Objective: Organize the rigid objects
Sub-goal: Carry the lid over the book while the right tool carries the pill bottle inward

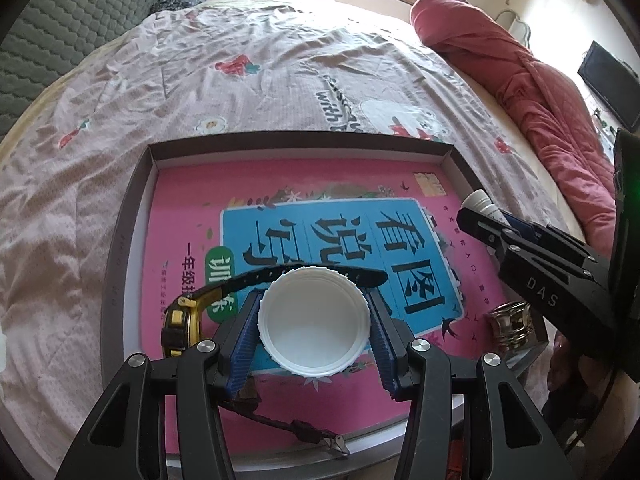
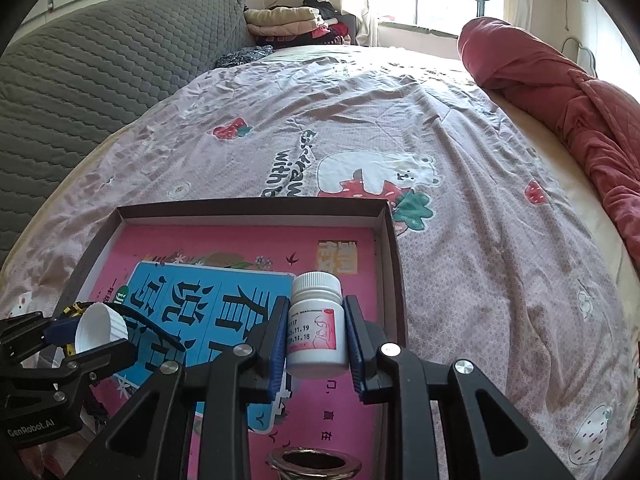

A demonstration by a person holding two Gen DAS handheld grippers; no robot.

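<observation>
My left gripper [image 1: 314, 320] is shut on a white ribbed plastic lid [image 1: 314, 322], open side toward the camera, held above the pink book [image 1: 360, 232] in the shallow box [image 1: 300, 145]. The lid also shows in the right wrist view [image 2: 100, 326]. My right gripper [image 2: 316, 336] is shut on a white pill bottle [image 2: 316, 328] with a pink label, upright over the box's right part. The bottle's cap shows in the left wrist view [image 1: 478, 202]. A black and yellow wristwatch [image 1: 182, 320] lies on the book under the lid.
The box [image 2: 256, 210] sits on a bed with a pink printed sheet [image 2: 360, 128]. A small metal jar [image 1: 512, 322] stands at the box's near right corner. A red quilt [image 2: 560, 92] lies along the right. A grey quilted headboard [image 2: 100, 80] is at left.
</observation>
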